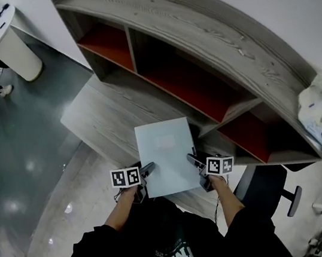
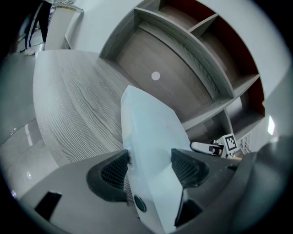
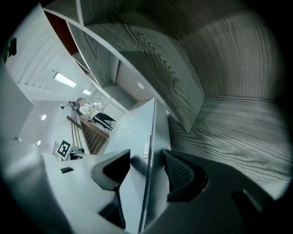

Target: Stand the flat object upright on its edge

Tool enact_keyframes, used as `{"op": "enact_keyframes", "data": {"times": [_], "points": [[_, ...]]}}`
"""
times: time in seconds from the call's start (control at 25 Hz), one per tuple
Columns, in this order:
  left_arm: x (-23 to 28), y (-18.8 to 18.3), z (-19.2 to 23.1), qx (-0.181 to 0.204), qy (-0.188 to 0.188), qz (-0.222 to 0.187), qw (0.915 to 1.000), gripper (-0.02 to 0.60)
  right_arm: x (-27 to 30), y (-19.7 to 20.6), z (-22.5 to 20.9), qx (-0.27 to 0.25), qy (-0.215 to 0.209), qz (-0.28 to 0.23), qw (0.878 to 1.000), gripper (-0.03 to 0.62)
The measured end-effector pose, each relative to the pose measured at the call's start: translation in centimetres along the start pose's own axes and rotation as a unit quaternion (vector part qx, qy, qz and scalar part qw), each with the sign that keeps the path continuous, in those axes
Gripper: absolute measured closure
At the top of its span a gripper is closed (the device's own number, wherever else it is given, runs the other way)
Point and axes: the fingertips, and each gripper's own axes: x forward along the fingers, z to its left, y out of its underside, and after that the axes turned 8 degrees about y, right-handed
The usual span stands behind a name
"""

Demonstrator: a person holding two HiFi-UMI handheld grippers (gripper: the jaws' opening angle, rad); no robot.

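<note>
**Firmly in two grips: the flat panel sits between both grippers over the desk**

And the person has both tools on it. From the head view, the flat panel [image 1: 166, 154], pale blue-white and rectangular, sits just below centre with its broad face turned up toward the camera, not on edge. It lies over the near edge of the grey wooden desk [image 1: 105, 118]. Whether it rests on the wood or hangs just above it cannot be told.

The left gripper [image 1: 149, 169] is at the panel's 7 o'clock corner, and the right gripper [image 1: 191, 159] is at its 5 o'clock corner. The marker cubes sit just outside each one.

In the left gripper view, the left gripper [image 2: 150, 160] has its jaws standing wide. The flat panel [image 2: 151, 123] fills the gap, and the ribbed pads [image 2: 114, 171] meet it on both sides. It runs away toward 12 o'clock over the desk top.

In the right gripper view, the right gripper [image 3: 147, 162] is clamped much narrower. The flat panel [image 3: 137, 132] shows its thin edge with a small label, and one pad is pressed on each face.

Beyond the desk, the curved shelf unit [image 1: 226, 42] sweeps from 12 to 3 o'clock, its compartments backed in red. A crumpled white bag [image 1: 321, 108] rests on its top at 3 o'clock. A round white table [image 1: 10, 39] stands far off at 10 o'clock.
</note>
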Motion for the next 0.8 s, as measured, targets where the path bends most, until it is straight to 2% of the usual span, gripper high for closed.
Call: {"op": "enact_keyframes", "data": {"times": [0.48,0.8], "points": [[-3.6,-1.7,-0.6,0.042,0.0,-0.033,0.9986,0.282,-0.4,-0.3,3.3,-0.036,-0.013,-0.011,0.999,0.356],[-6.7,-3.9,-1.5,0.104,-0.004,-0.058,0.9929,0.282,-1.1,-1.6,6.8,-0.085,-0.031,-0.028,0.995,0.356]]}}
